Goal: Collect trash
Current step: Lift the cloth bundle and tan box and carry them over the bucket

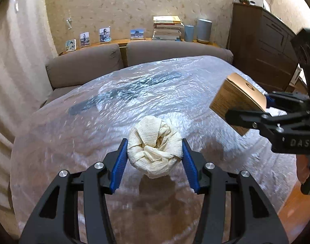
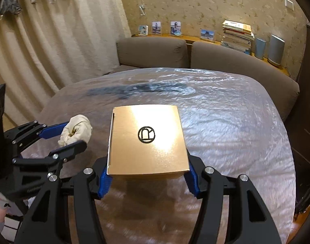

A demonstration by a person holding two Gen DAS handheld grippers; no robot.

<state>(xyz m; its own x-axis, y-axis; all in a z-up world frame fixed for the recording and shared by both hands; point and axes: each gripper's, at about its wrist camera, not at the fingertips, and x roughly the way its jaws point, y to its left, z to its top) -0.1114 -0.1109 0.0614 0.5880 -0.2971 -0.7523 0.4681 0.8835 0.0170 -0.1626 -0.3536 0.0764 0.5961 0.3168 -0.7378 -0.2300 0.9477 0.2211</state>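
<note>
A counter point(image 1: 77, 126) under crinkled clear plastic sheeting fills the foreground. Behind it stands a grey-brown sofa point(image 1: 84, 67). Along the wooden ledge point(image 2: 193, 37) at the wall stand small photo frames point(image 1: 104, 34), a stack of books point(image 1: 168, 27) and two grey cylinders point(image 1: 204, 30) — side by side. Pale curtains point(image 2: 43, 40) hang at the left; a dark wooden cabinet point(image 1: 262, 46) stands at the right.

The left wrist view is taken from just behind the left gripper point(image 1: 155, 152), angled down across the round table under clear crinkled plastic film point(image 1: 195, 81) toward the grey-brown sofa point(image 1: 84, 69). The right wrist view is set likewise behind the right gripper point(image 2: 147, 174). Table, sofa and wall shelf are shared; each gripper is seen at the other view's edge.
</note>
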